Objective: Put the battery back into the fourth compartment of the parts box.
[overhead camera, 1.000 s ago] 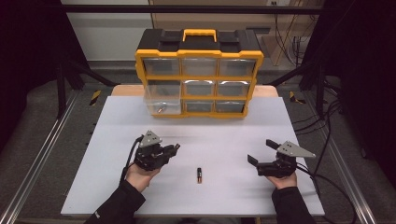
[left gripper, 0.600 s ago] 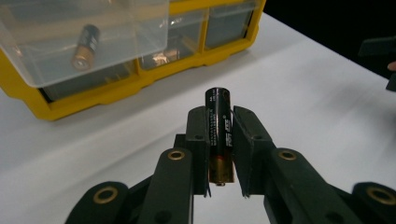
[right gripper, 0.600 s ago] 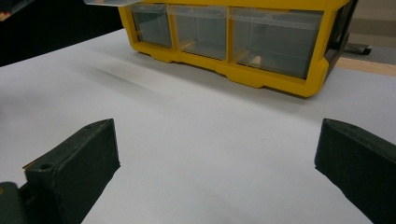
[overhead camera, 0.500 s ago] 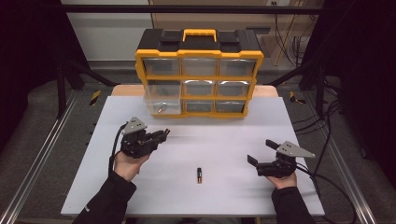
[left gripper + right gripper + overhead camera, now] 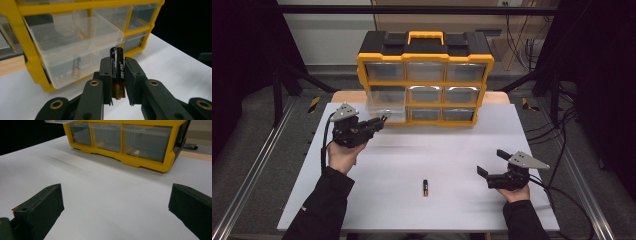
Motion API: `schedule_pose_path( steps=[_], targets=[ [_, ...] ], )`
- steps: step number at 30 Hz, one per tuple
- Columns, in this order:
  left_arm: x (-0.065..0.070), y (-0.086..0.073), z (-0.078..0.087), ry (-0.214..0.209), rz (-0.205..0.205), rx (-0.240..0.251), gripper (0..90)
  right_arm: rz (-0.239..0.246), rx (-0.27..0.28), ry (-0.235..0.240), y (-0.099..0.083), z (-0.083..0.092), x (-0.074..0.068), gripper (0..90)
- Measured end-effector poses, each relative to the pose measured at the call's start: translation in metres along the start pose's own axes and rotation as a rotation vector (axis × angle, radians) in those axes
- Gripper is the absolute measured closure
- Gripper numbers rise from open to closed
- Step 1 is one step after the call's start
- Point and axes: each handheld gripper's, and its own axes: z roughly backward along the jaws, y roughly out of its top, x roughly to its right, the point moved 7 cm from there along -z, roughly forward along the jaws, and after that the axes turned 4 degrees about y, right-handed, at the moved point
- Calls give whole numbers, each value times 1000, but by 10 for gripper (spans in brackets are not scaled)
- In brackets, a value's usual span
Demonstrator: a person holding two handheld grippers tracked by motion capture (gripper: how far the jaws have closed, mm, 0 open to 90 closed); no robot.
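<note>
White table point(image 5: 452, 150); black, copper-ended battery point(image 5: 117, 72) upright between left gripper's point(image 5: 117, 82) jaws.

Nothing I can really read here. The battery point(image 5: 117, 70) pinched in my left fingers point(image 5: 106, 75) has some white print on its side, but it's too blurry.

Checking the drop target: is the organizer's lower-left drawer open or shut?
Open: the clear drawer juts out of the yellow organizer, one battery inside.
</note>
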Motion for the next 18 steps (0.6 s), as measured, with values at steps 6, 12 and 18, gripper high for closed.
schedule_pose_path(
  steps=[6, 12, 18],
  targets=[
    [-10, 15, -1, 29, 3, 8, 762, -2, 1, 0, 0, 1, 0, 2],
    [-23, 31, -6, 59, 3, 0, 762, 1, -1, 0, 0, 0, 0, 2],
    [-31, 41, -13, 79, -4, -9, 762, 0, -1, 0, 0, 0, 0, 2]
  ],
)
